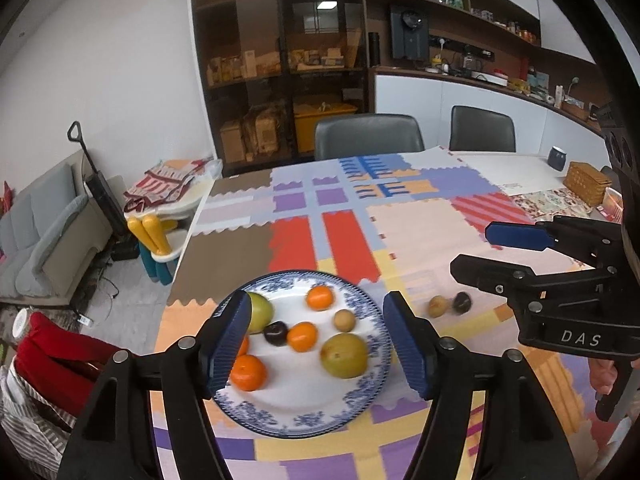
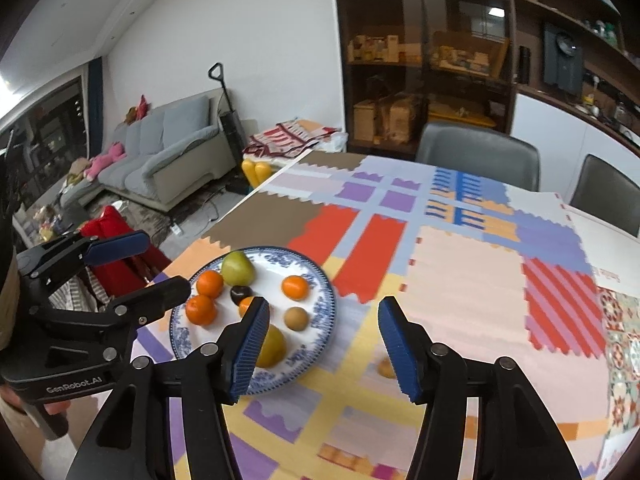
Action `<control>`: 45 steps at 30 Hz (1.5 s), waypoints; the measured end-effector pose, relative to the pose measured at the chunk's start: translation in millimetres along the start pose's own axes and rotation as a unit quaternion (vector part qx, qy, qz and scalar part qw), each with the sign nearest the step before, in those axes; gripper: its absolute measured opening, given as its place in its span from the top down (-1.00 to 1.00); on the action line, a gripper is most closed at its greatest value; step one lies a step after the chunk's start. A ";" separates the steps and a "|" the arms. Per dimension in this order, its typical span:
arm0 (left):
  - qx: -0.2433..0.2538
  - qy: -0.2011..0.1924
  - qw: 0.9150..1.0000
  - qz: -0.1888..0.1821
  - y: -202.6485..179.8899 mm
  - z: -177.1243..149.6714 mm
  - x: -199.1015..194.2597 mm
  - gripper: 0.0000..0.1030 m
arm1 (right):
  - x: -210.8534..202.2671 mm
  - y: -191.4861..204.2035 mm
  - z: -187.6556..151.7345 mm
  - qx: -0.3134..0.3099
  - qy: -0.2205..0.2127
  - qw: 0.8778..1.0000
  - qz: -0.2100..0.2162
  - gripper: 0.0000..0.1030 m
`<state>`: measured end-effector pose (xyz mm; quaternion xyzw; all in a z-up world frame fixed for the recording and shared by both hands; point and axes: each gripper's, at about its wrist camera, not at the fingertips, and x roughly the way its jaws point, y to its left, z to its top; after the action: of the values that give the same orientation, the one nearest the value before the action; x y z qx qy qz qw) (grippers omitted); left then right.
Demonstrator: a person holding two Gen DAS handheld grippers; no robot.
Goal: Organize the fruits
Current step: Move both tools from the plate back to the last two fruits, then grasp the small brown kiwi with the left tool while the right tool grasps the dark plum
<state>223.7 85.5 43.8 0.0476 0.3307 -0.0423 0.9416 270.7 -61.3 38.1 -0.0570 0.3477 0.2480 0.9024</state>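
Blue-patterned plate [image 1: 362, 300] of oranges, green fruit and a dark plum [image 1: 276, 333], left gripper [image 1: 316, 346] jaws apart (empty), two small fruits [image 1: 450, 305] on counter [image 1: 432, 232] beside it

"DAS" on right tongs [image 1: 472, 254]; "GenRobot.AI" on left tongs [image 2: 160, 266]

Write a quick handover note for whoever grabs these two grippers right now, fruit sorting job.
Left gripper: open, empty, held over the plate.
Right gripper: open, empty, held over the tablecloth just right of the plate.
Done: the plate holds four oranges, two green fruits, one dark plum and one small tan fruit.
Left: a second tan fruit and a second dark fruit lie side by side on the tablecloth, right of the plate. They probably go on the plate next; the right gripper is nearer.
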 end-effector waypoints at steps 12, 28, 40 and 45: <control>0.034 -0.014 0.999 -0.015 -54.5 -0.7 -7.5 -0.42 | -43.3 -34.0 -19.0 -0.011 -0.020 0.999 -0.042 -0.12; 0.083 0.014 0.994 -0.066 -93.1 -7.4 41.9 -0.41 | -34.7 -61.3 -43.9 -0.072 0.024 0.995 -0.070 -0.12; 0.162 0.044 0.979 -0.115 -100.6 -5.3 94.1 -0.41 | 2.4 -70.5 -55.6 -0.098 0.068 0.991 -0.065 -0.12; 0.190 0.066 0.970 -0.134 -103.4 -5.2 113.9 -0.37 | 22.0 -75.6 -61.2 -0.110 0.089 0.988 -0.057 -0.12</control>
<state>297.6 -21.9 -38.1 0.1840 0.3816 -0.2266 0.8770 284.9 -135.0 -27.6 -0.1980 0.3934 0.2267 0.8687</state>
